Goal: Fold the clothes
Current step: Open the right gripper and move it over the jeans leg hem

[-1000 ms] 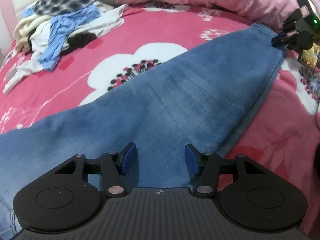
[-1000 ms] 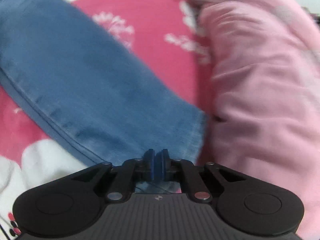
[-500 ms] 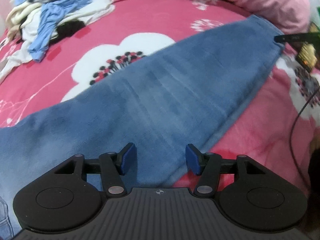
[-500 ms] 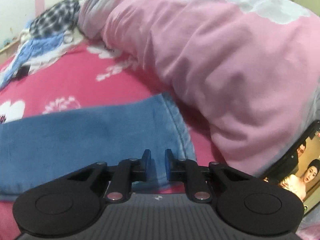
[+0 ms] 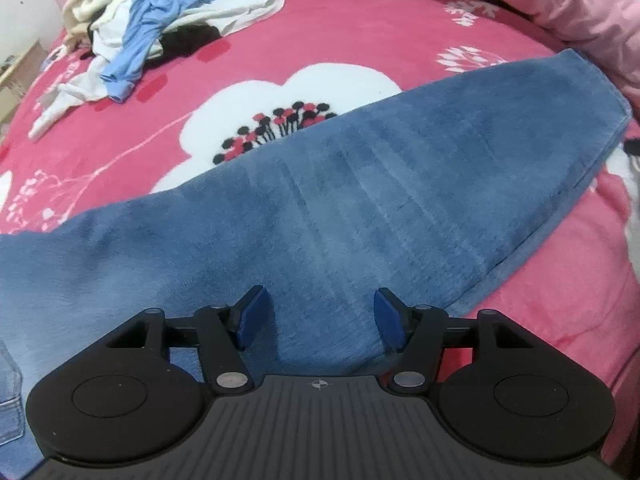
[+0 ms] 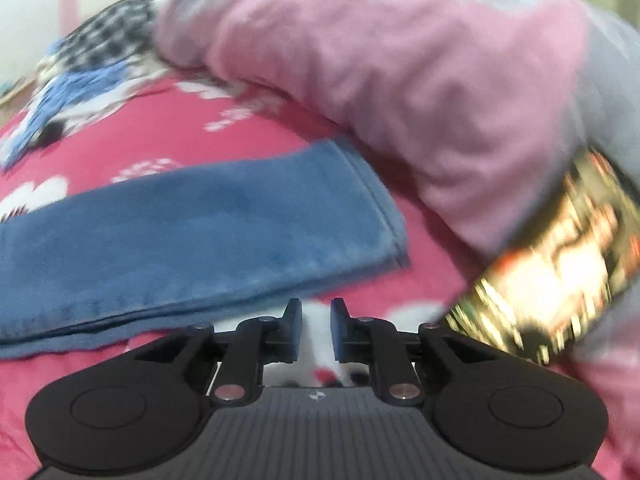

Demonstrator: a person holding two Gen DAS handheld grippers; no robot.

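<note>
Your left gripper [image 5: 318,316] hovers over the blue jeans [image 5: 360,200], fingers spread wide; your right gripper [image 6: 316,330], beside the jeans' hem, holds nothing, fingers parted

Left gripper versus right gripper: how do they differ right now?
The left gripper has its jaws wide apart over the blue jeans; the right gripper shows a narrow gap over the pink floral blanket, clear of the jeans. Both are open and hold nothing.

we count one pair of blue jeans [image 5: 360,208] spread on one bed [image 5: 280,40], one heap of loose clothes [image 5: 160,20], one pink duvet [image 6: 400,60], one lit phone screen [image 6: 552,272], and two tongs, left tongs [image 5: 318,318] and right tongs [image 6: 316,330].
</note>
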